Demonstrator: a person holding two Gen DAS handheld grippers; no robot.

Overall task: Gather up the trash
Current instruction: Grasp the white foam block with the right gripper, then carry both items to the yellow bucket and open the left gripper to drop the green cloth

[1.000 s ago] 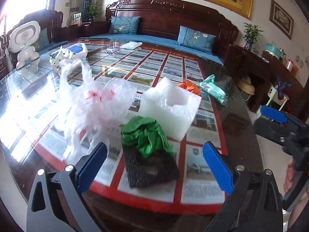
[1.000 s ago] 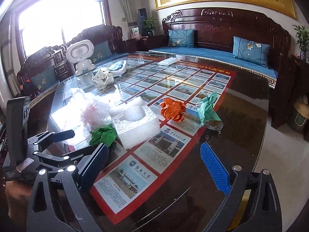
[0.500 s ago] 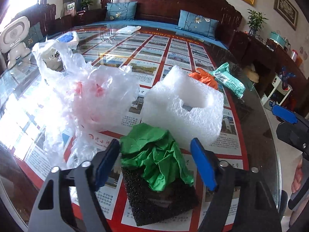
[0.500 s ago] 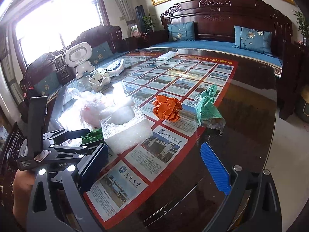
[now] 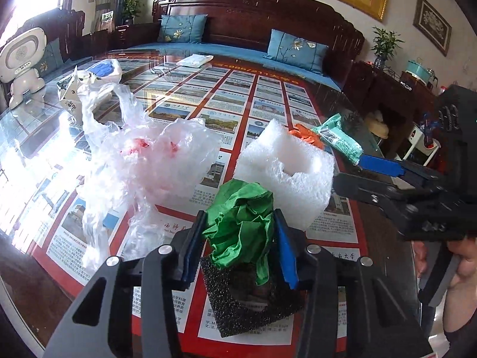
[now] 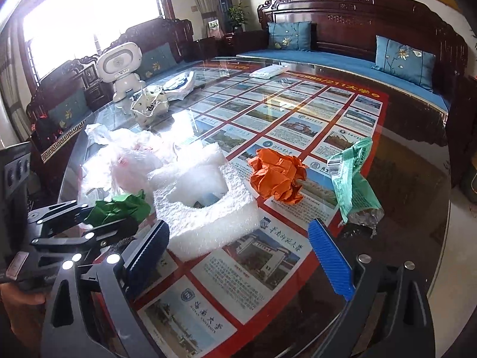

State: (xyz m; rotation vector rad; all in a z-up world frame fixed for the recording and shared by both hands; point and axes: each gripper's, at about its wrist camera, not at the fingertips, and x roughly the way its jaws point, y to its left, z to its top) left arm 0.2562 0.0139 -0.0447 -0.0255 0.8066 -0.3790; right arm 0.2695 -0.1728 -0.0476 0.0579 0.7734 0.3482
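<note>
My left gripper (image 5: 240,244) is shut on a crumpled green paper ball (image 5: 243,232) that rests on a black foam square (image 5: 253,301); it also shows in the right wrist view (image 6: 119,205). A white foam block (image 5: 287,173) stands just behind it, also in the right wrist view (image 6: 205,205). A clear plastic bag (image 5: 143,167) lies to the left. My right gripper (image 6: 238,256) is open and empty, above the table in front of the foam block. An orange paper ball (image 6: 278,177) and a green wrapper (image 6: 353,185) lie beyond it.
The glass table (image 6: 411,155) has a red poster under its top. A white toy robot (image 6: 122,68), a small patterned white object (image 6: 149,106) and a white packet (image 6: 268,71) stand on the far side. Dark wooden sofas with blue cushions surround the table.
My left gripper has moved in over the green paper ball and its jaws have closed on it. My right gripper has moved closer to the white foam block and stays open.
</note>
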